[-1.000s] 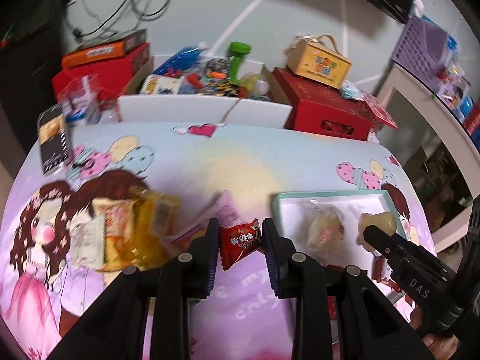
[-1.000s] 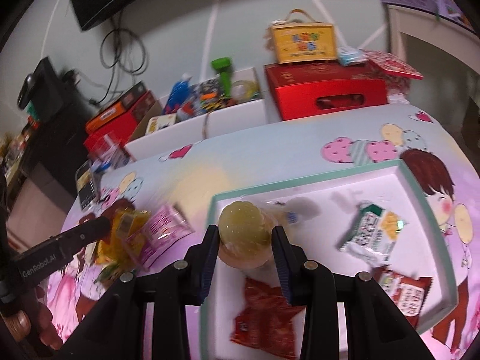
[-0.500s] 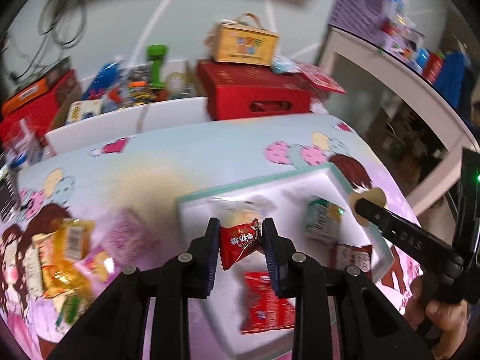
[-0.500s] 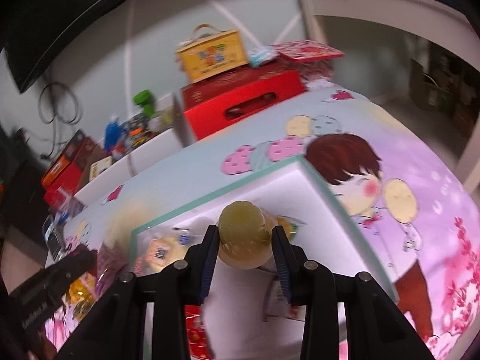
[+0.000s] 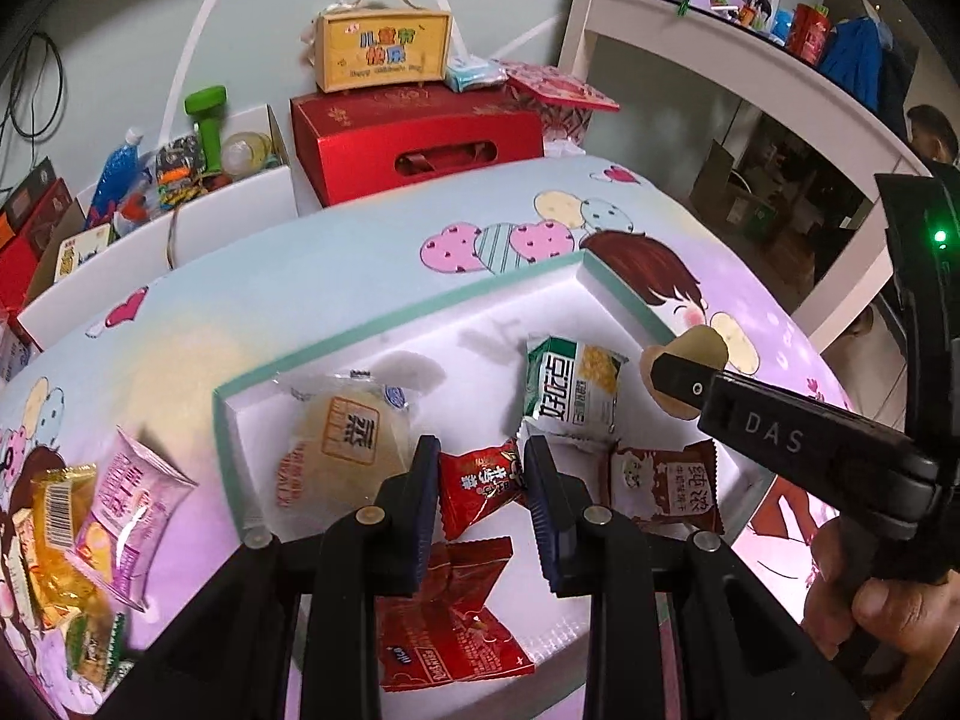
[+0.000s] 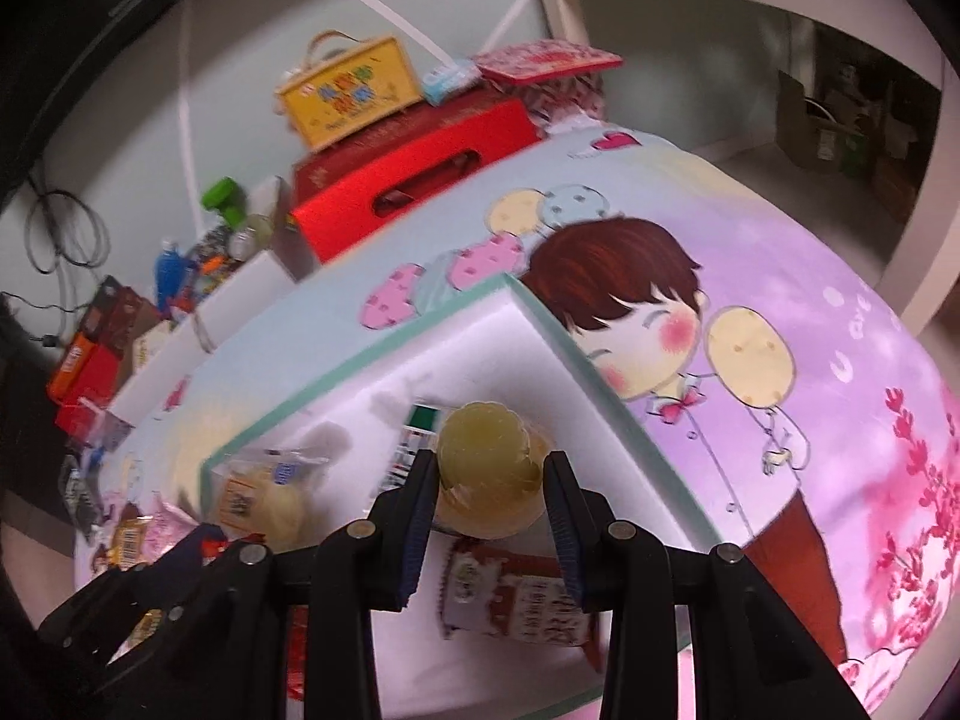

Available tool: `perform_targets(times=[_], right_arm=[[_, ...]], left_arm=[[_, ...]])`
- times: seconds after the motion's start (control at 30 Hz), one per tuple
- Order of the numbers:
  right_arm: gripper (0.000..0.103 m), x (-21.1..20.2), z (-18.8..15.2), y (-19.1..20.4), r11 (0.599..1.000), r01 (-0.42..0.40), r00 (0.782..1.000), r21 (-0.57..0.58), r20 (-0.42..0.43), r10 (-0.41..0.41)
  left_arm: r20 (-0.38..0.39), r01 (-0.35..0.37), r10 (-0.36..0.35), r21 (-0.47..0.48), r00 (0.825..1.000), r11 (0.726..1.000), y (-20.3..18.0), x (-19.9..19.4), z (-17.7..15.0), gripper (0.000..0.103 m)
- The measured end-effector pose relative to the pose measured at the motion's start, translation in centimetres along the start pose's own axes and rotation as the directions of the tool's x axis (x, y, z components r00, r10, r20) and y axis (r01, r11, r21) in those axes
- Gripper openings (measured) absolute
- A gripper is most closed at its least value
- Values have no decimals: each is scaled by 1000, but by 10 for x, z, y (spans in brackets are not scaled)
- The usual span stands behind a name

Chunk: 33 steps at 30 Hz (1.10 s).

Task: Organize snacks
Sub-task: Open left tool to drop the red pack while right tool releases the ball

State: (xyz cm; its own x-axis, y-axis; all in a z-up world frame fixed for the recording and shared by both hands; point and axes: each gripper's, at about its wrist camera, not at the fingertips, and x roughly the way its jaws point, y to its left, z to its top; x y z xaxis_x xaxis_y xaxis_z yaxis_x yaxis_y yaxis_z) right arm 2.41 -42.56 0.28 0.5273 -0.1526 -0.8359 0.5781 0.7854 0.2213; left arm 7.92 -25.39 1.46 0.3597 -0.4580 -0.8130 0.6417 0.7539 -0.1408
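The left gripper (image 5: 477, 483) is clamped on a small red candy packet (image 5: 480, 480), which sits pinched between its two dark pads above the white tray (image 5: 384, 330) with the teal rim. The right gripper (image 6: 489, 480) is closed on a round yellowish jelly cup (image 6: 486, 462), squeezed from both sides and hanging over the far right corner of the same tray. Inside the tray lie a round pale pastry in clear wrap (image 5: 345, 444) at the left, a green and white snack pack (image 5: 573, 390) toward the right, a brown sachet (image 5: 666, 486) just in front of it, and a larger red packet (image 5: 447, 624) below the left gripper. The tray rests on a cartoon-printed tablecloth (image 6: 810, 300). To the left of the tray, on the cloth, a pink wrapped snack (image 5: 129, 510) and a yellow wrapped snack (image 5: 63, 516) lie in a loose heap, touching one another. Beyond the table stand a red gift box (image 5: 420, 138) and a yellow carry box (image 5: 384, 54) on top of it.
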Motion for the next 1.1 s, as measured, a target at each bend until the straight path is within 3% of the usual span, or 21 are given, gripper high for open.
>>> perform_targets(times=[0.3, 0.43, 0.67, 0.73, 1.1], right_arm=[[39, 10, -3, -1, 1000, 17, 999, -3, -38, -17], [39, 12, -4, 0, 1000, 30, 998, -5, -48, -30], [39, 16, -5, 1, 999, 49, 997, -17, -66, -50], [39, 16, -6, 2, 999, 49, 996, -22, -70, -51], [40, 12, -5, 11, 997, 53, 997, -49, -58, -56]], left_arm=[[-12, 24, -25, -20, 1000, 1000, -2, 8, -2, 30], [-13, 34, -34, -36, 999, 999, 0, 6, 0, 42], [-13, -6, 5, -54, 1000, 999, 9, -2, 1, 48], [-14, -21, 20, -66, 1000, 998, 14, -3, 2, 56], [-16, -75, 73, -151, 997, 986, 42, -10, 1, 57]])
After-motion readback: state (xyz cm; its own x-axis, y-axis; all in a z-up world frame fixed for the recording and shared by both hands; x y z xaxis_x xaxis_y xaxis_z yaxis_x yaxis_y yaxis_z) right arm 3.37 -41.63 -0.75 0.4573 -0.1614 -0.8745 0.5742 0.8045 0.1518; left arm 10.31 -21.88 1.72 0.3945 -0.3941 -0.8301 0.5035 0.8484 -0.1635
